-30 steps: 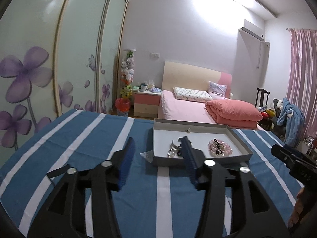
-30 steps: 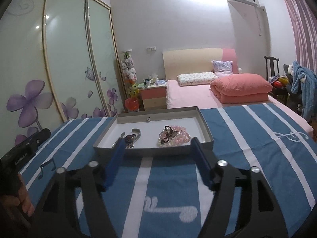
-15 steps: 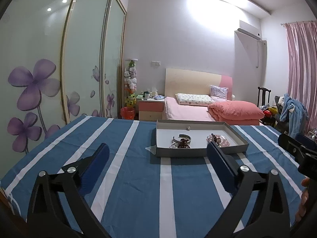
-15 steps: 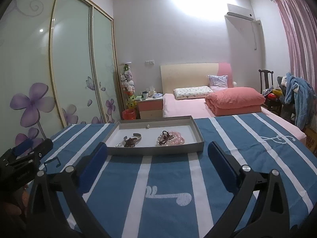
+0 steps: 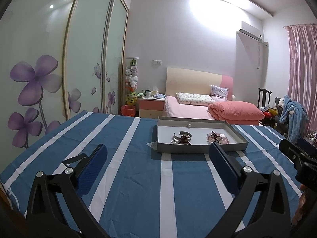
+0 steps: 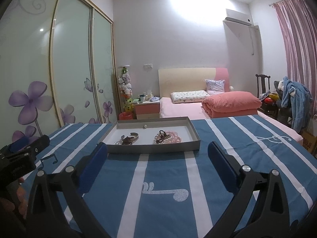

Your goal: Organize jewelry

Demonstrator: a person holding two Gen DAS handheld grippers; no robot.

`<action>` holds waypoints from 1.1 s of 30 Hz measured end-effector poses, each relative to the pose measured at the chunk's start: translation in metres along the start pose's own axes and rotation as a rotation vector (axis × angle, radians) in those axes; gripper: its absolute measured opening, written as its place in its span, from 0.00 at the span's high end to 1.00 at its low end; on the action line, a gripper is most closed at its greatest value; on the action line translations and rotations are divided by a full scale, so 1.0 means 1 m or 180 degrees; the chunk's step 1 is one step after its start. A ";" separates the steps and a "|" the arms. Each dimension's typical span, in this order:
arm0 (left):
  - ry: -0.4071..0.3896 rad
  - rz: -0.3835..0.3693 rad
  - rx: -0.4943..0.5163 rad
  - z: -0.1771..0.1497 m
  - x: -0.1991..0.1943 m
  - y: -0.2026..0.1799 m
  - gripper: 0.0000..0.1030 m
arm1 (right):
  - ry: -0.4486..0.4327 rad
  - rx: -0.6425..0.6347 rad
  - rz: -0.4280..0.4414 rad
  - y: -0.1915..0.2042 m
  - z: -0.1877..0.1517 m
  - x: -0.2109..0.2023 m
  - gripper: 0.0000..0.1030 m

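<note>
Jewelry sits gathered in a shallow grey tray on the blue-and-white striped tablecloth as I hold both grippers back from it. My left gripper has its blue-padded jaws spread to their widest with only cloth between them; the tray lies ahead and a little to the right. My right gripper is equally wide and holds nothing, the tray's near wall just beyond its fingertips. Inside the tray, a silver bangle lies with a dark beaded piece at left, a heap of pink and pearl bracelets rests at right, and one small pearl-like bead sits alone by the far wall. Beyond the table I see a bed with a folded coral quilt, a wardrobe with purple flowers and pink curtains.
</note>
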State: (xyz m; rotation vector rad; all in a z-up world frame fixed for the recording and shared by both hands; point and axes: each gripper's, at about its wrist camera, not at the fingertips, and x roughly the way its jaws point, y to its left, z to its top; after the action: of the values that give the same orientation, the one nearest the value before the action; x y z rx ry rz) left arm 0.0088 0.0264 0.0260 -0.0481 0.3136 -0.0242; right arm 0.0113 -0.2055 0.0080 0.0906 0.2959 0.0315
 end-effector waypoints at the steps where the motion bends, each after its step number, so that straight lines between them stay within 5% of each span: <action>1: -0.0001 0.0002 0.0002 0.000 0.000 0.000 0.02 | 0.0004 0.0001 0.0001 0.000 0.000 0.000 0.04; 33: 0.0048 -0.0014 0.0006 -0.001 0.000 0.000 0.02 | 0.0072 0.0036 -0.0003 -0.002 -0.004 0.011 0.04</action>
State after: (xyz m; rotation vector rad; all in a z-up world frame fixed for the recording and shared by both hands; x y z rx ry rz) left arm 0.0082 0.0268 0.0251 -0.0469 0.3285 -0.0292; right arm 0.0204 -0.2069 0.0010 0.1013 0.3188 0.0298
